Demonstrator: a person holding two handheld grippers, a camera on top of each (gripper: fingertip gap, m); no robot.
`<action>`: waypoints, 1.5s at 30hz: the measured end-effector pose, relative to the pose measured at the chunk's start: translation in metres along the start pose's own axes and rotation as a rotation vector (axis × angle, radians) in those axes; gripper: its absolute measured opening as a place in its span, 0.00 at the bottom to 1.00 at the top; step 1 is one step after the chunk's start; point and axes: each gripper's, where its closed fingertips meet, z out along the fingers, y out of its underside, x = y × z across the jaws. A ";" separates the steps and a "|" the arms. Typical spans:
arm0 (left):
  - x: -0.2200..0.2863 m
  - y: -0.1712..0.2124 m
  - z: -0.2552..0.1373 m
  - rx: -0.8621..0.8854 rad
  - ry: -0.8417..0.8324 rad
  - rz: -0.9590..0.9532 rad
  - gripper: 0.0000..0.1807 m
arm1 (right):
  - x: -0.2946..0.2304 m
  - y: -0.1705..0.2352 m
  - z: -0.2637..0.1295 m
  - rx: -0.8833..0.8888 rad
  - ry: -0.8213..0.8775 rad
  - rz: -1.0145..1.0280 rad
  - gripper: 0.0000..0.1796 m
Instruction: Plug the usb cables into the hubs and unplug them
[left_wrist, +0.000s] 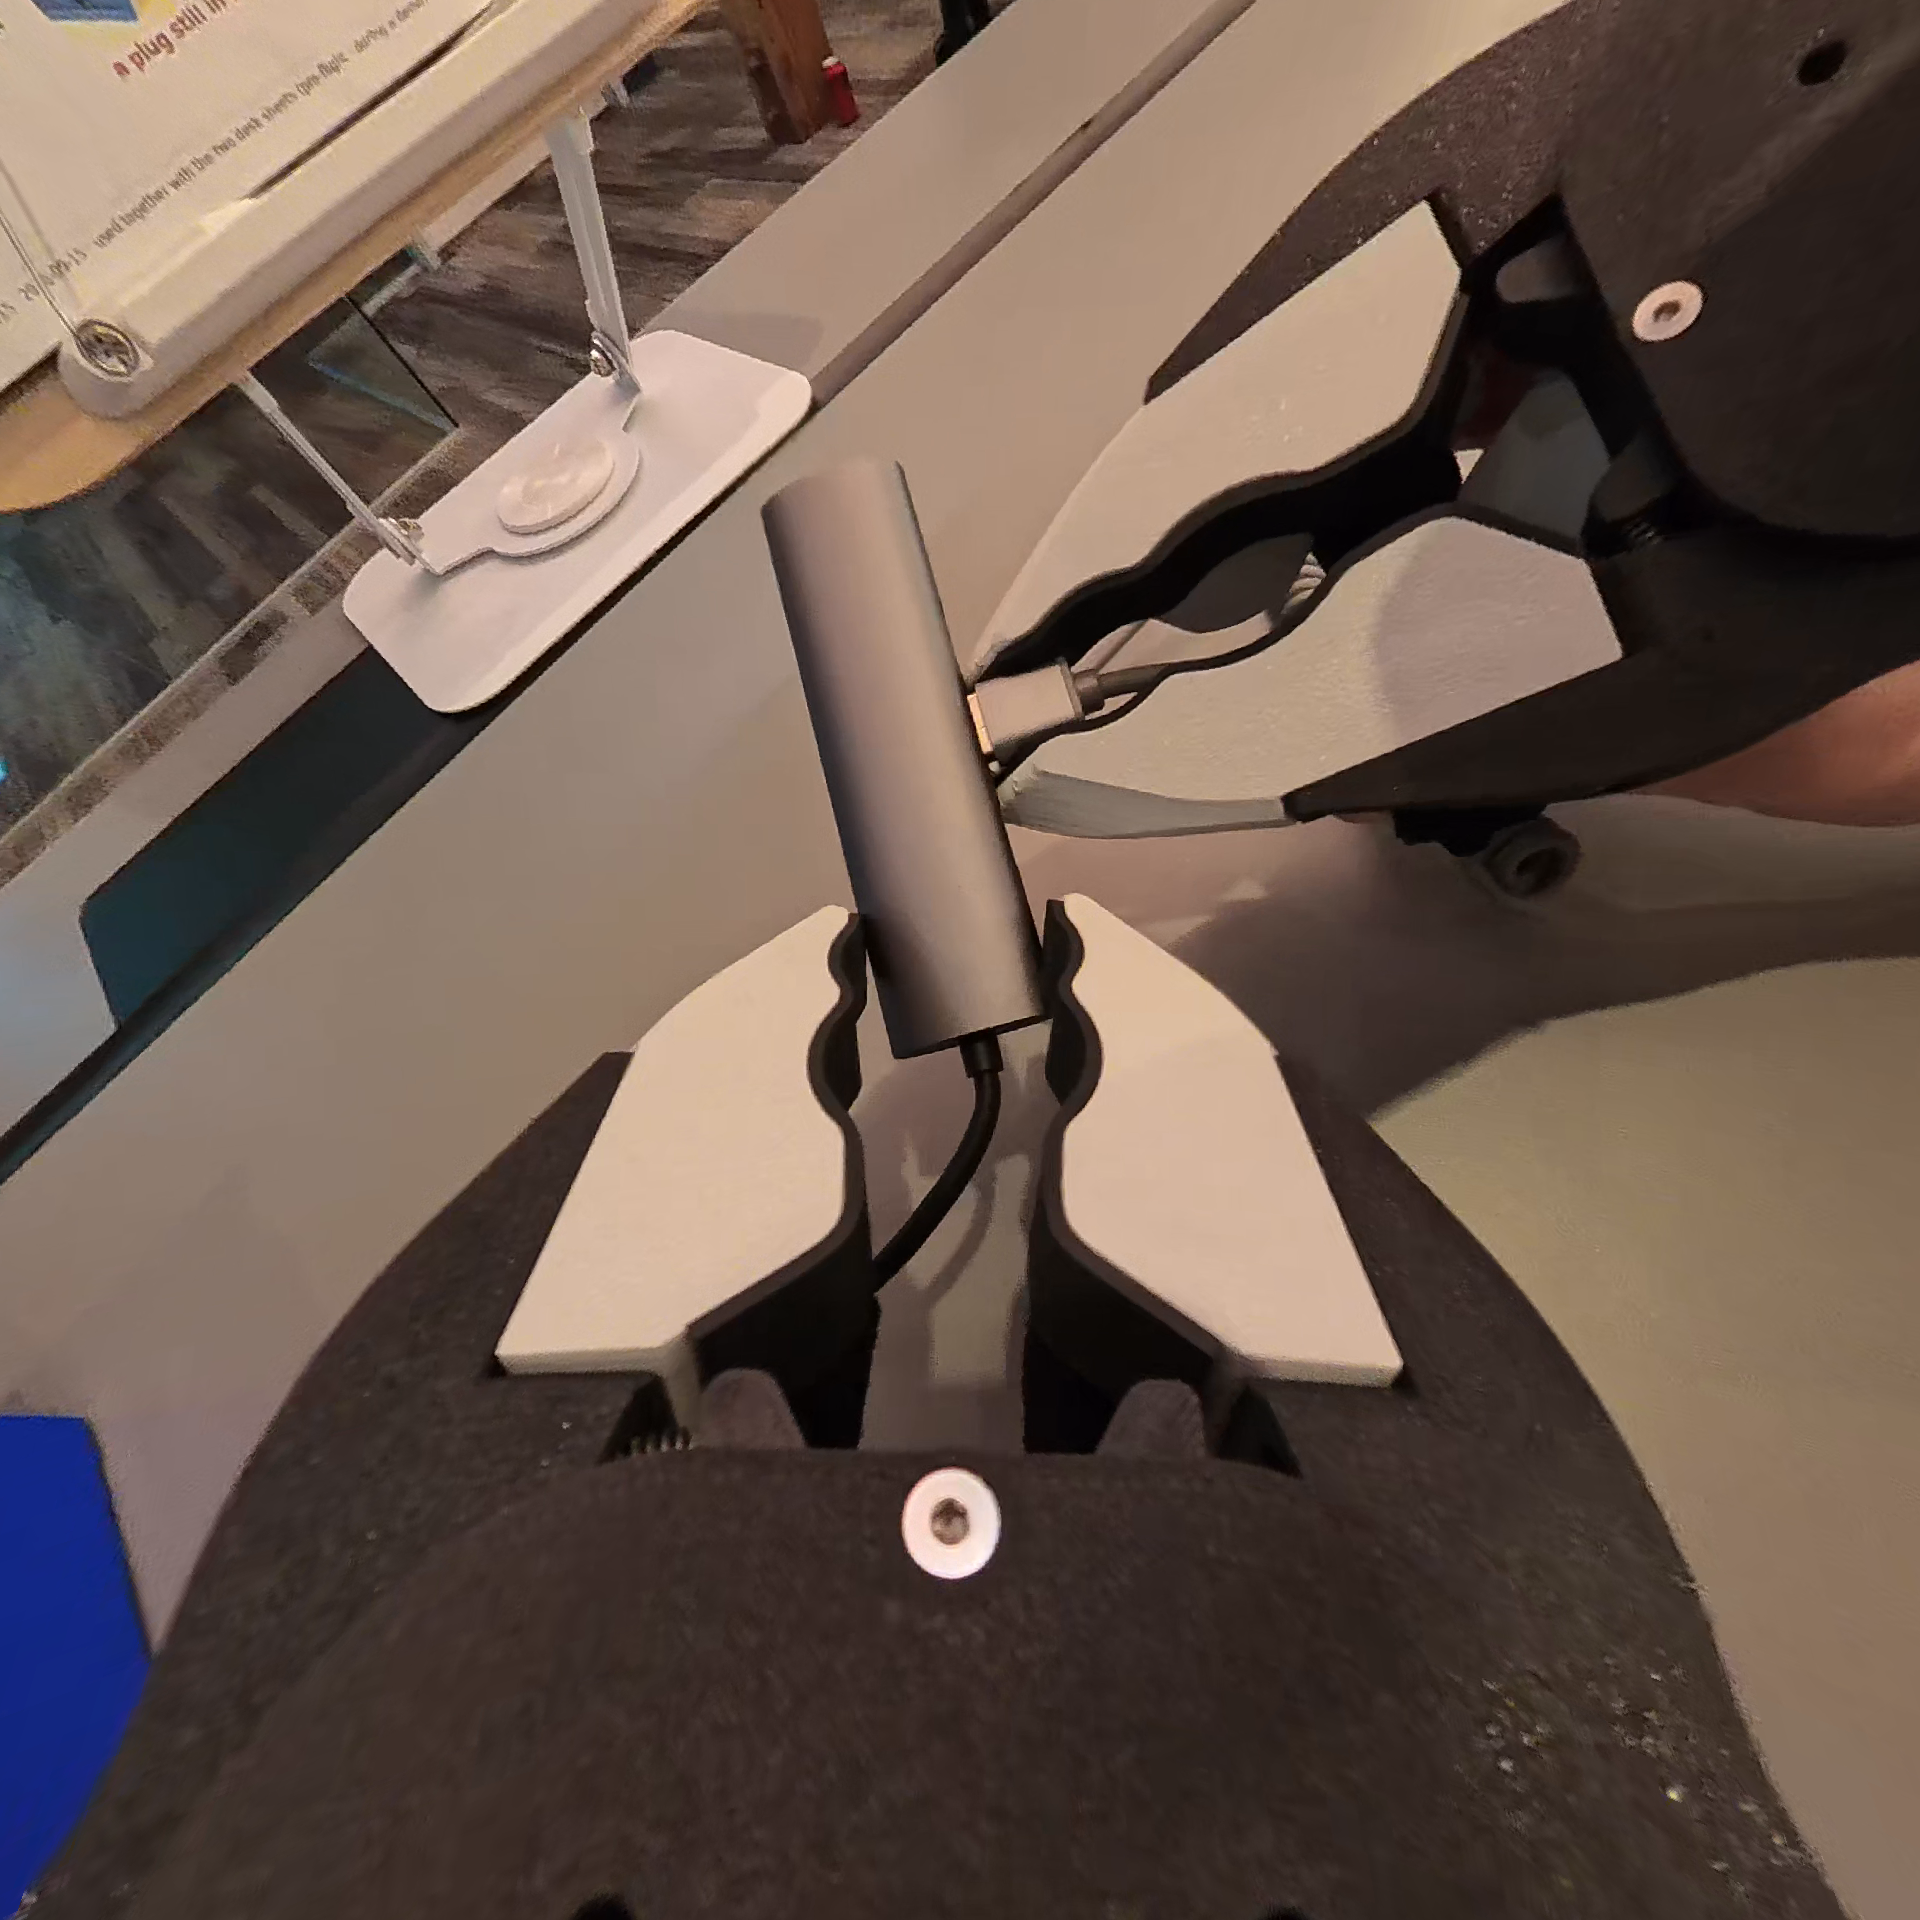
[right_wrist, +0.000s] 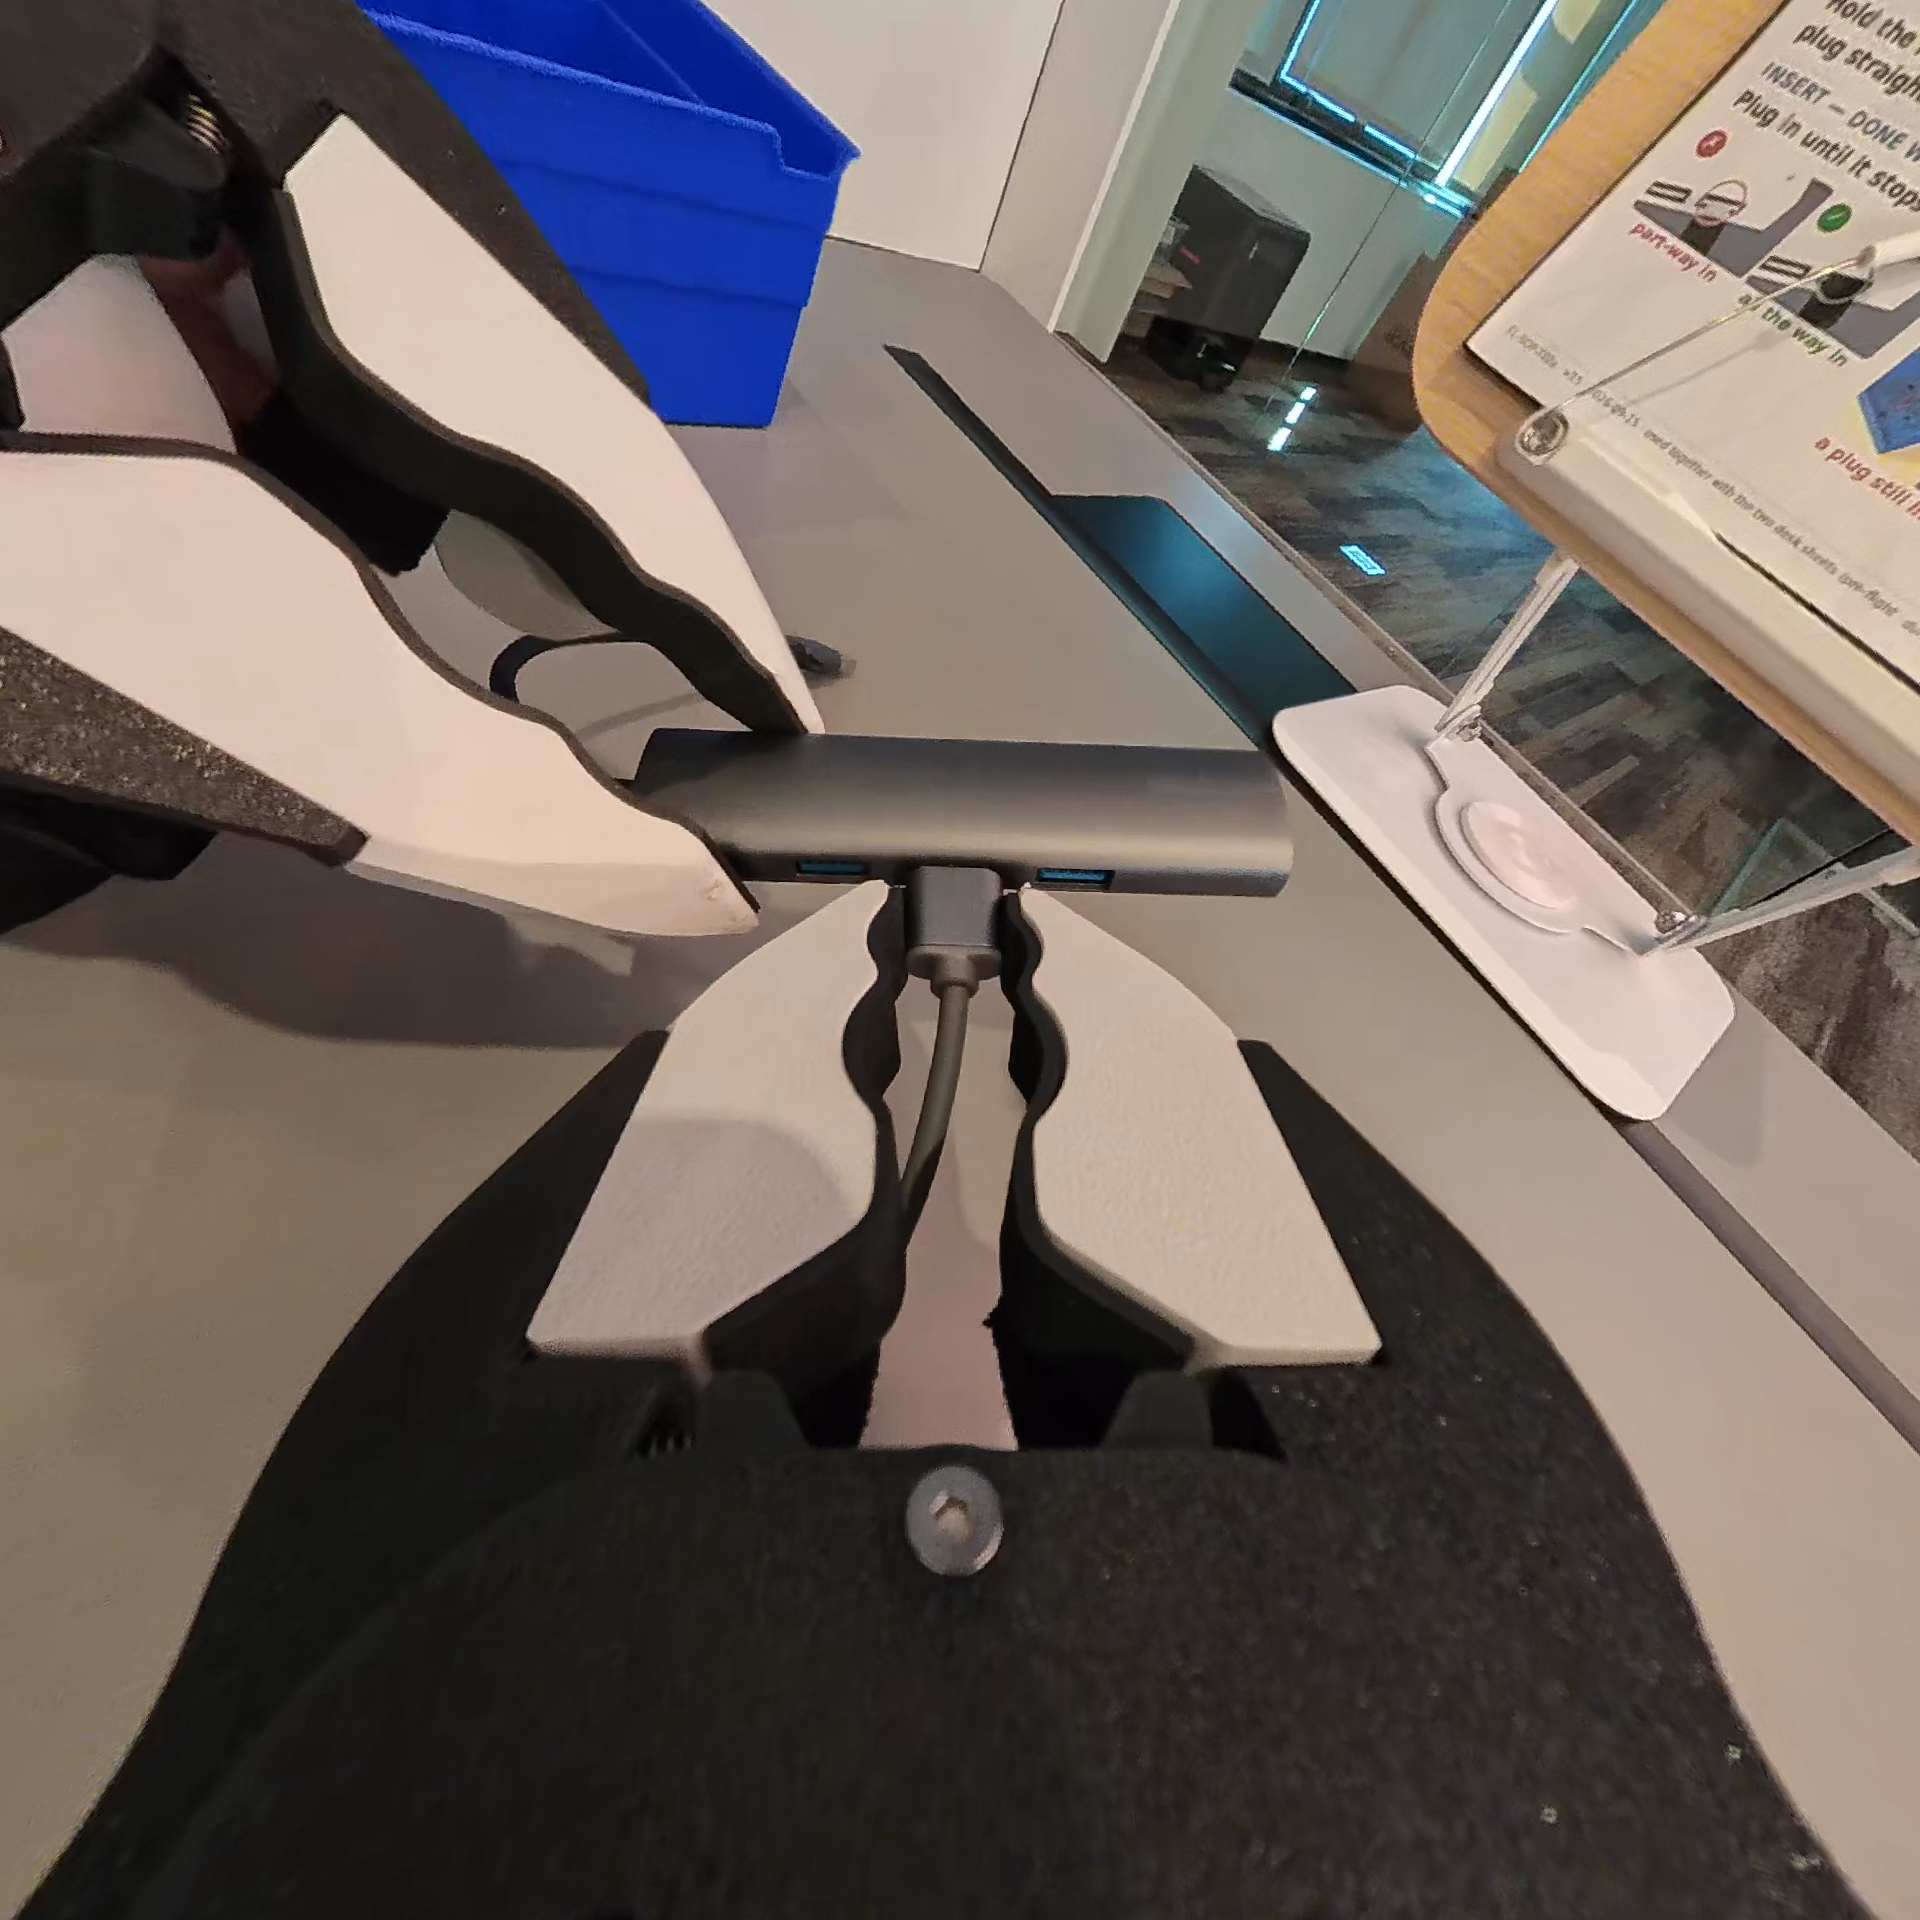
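Note:
A dark grey bar-shaped USB hub (left_wrist: 902, 748) lies on the grey table. My left gripper (left_wrist: 951, 940) is shut on the hub's near end, where its black cord (left_wrist: 951, 1153) comes out. A grey USB plug (left_wrist: 1023, 712) sits in a port on the hub's right side, and the right gripper (left_wrist: 997, 717) comes in from the right around it. In the right wrist view my right gripper (right_wrist: 951, 909) is shut on the plug (right_wrist: 951, 914), which is in the middle port of the hub (right_wrist: 987, 805). Its grey cable (right_wrist: 935, 1070) runs back between the fingers. The left gripper (right_wrist: 748, 810) holds the hub's left end.
A white stand base (left_wrist: 582, 520) (right_wrist: 1507, 894) carries a tilted board with a printed sheet (left_wrist: 208, 208) at the table's far edge. A blue bin (right_wrist: 644, 197) stands behind the left gripper; its corner shows in the left wrist view (left_wrist: 52, 1662). A dark slot (right_wrist: 1143, 561) runs along the table. Both grippers' tips are close together, under 4 cm apart.

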 end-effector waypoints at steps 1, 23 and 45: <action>0.000 0.000 -0.001 0.001 0.001 0.000 0.18 | 0.000 0.000 0.000 0.001 -0.006 0.002 0.09; -0.001 0.008 0.003 0.042 0.319 -0.535 0.17 | -0.002 0.000 0.003 -0.002 0.001 -0.021 0.09; 0.000 0.007 0.002 0.058 0.361 -0.594 0.17 | -0.003 -0.004 -0.001 0.003 -0.011 0.041 0.09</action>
